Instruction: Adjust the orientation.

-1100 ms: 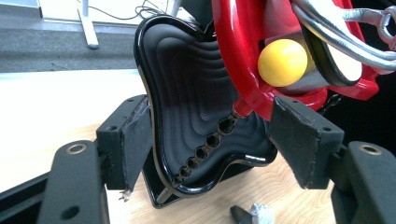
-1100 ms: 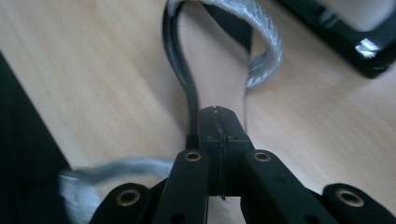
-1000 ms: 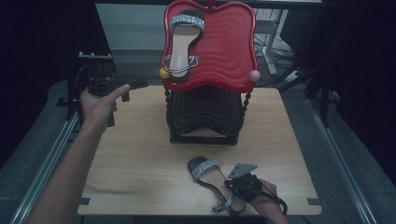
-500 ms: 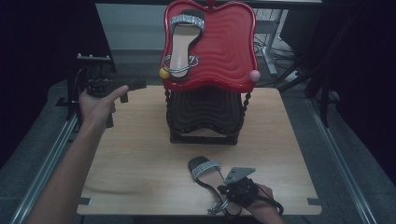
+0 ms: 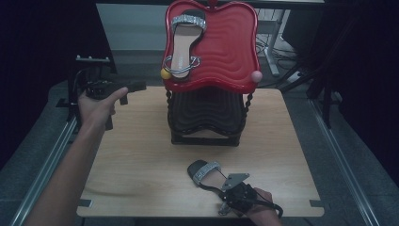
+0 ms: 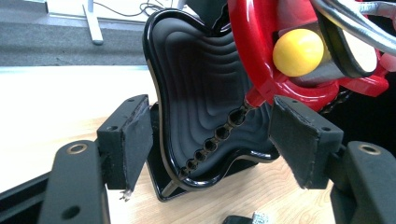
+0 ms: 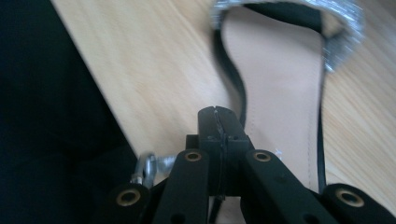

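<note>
High view: we see a two-tier stand (image 5: pixel 207 117), red tray (image 5: pixel 230 52) above and black tray (image 5: pixel 207 110) below, at 12 o'clock on the wooden table (image 5: pixel 141 160). One sandal (image 5: pixel 184 44) already lies on the red tray's left half. The second sandal (image 5: pixel 204 173) lies at 6 o'clock near the table's front edge, and the right gripper (image 5: pixel 225 188) sits over its heel end. Half a second ago that gripper was slightly farther back; it has since slid down onto the heel strap, so we judge the pickup is starting. The left gripper (image 5: pixel 136 86) holds at 10 o'clock, unmoved, pointing toward the stand. Left gripper view: the jaws stand wide apart and hold nothing; between them we see the black tray (image 6: pixel 201 107), with the red tray's rim (image 6: pixel 261 51) and a yellow ball (image 6: pixel 298 52) at 1 o'clock. Right gripper view: the jaws are pressed together at the sandal's (image 7: pixel 280 93) heel end, seemingly pinching its thin strap, though the strap itself is hard to make out there. A buckle (image 7: pixel 145 171) lies at 8 o'clock. Next likely step: lift toward the red tray's free right half.
</note>
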### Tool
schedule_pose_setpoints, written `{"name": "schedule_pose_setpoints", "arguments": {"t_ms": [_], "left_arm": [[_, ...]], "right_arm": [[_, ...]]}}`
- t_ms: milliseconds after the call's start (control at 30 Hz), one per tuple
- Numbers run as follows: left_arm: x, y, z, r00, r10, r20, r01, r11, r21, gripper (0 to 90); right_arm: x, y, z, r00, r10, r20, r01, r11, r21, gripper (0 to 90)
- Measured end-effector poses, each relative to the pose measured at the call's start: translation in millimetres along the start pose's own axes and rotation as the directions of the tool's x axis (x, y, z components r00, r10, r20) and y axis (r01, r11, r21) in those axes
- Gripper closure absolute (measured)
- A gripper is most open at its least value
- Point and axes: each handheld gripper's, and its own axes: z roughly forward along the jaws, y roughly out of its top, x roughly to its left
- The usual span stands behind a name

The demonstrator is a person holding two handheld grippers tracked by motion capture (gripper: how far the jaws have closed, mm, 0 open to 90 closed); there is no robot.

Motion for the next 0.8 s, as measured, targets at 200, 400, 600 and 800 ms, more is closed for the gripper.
{"name": "schedule_pose_setpoints", "arguments": {"t_ms": [200, 400, 600, 800], "left_arm": [[0.0, -1.1, 0.9, 1.0, -0.003, 0.002, 0.003, 1.0, 0.001, 30.6], [-1.0, -0.1, -0.2, 1.0, 0.004, 0.003, -0.004, 1.0, -0.003, 30.6], [-0.1, -0.3, -0.4, 1.0, 0.003, 0.002, -0.003, 1.0, -0.004, 30.6], [0.4, -1.6, 0.7, 1.0, 0.004, 0.002, -0.004, 1.0, -0.004, 30.7]], "right_arm": [[-14.6, -7.0, -2.7, 0.9985, 0.03, 0.047, -0.03, 1.0, -0.003, 90.0], [-17.1, -8.3, -3.2, 0.9987, 0.032, 0.041, -0.031, 0.999, -0.008, 90.0], [-18.2, -6.1, -12.2, 0.9987, 0.05, 0.014, -0.049, 0.997, -0.055, 88.0], [-22.7, -1.2, -24.8, 0.996, 0.07, -0.055, -0.076, 0.988, -0.132, 68.8]]}}
